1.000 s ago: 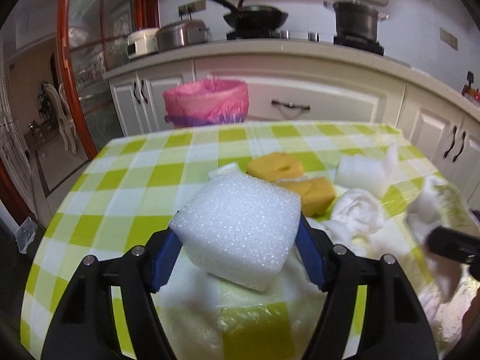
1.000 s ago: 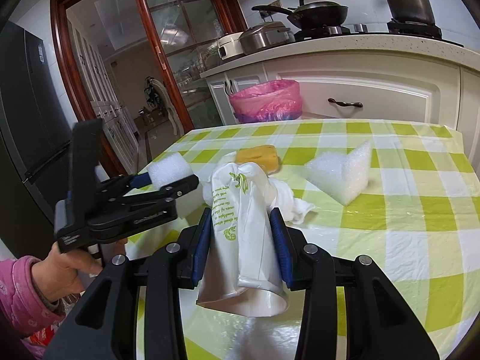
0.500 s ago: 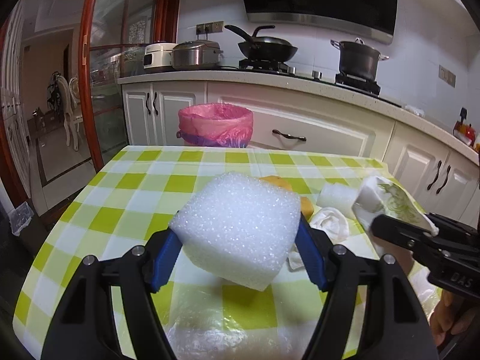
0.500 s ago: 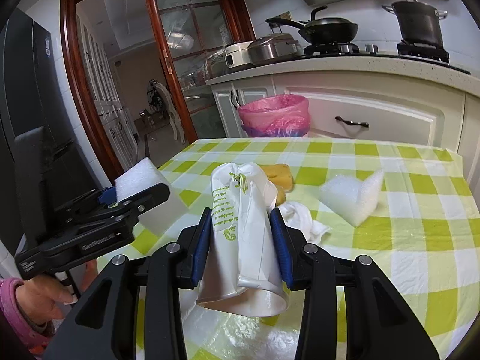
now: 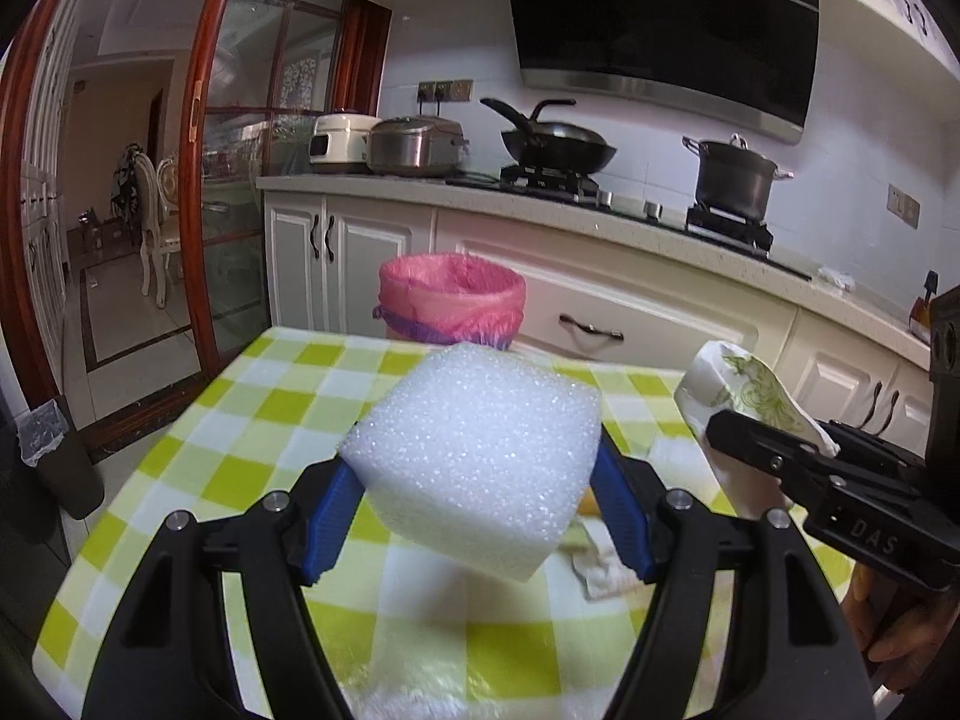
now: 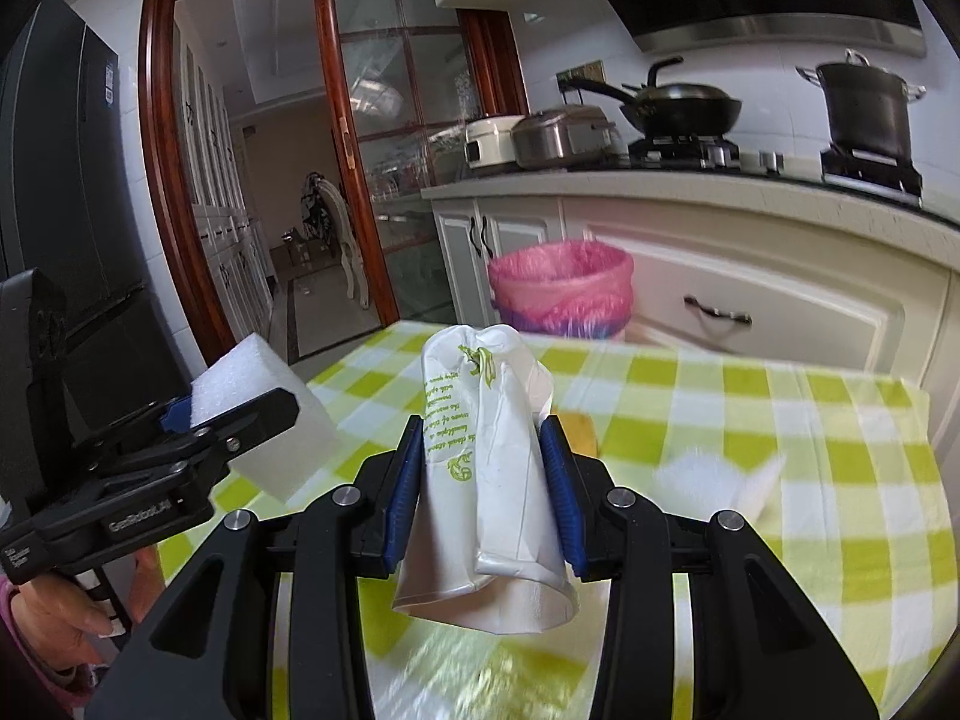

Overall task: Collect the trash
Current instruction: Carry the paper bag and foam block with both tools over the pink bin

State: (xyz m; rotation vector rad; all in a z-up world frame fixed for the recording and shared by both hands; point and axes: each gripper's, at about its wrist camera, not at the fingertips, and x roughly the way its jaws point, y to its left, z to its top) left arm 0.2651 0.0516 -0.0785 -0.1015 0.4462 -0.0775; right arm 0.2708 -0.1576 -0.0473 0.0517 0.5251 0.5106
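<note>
Between the left gripper's (image 5: 474, 504) blue pads sits a white foam block (image 5: 480, 456), clamped and held above the checked table (image 5: 198, 438). Right gripper (image 6: 486, 492) is clamped on a crumpled white paper bag (image 6: 486, 450), also airborne. Pink-lined bin (image 5: 450, 306) at 12 o'clock beyond the far table edge; neither item is in it. Left on the table: foam scrap (image 6: 714, 477) at 3 o'clock, yellow piece (image 6: 579, 429), tissue (image 5: 600, 564) (partly hidden). Roughly mid-task, I'd judge.
</note>
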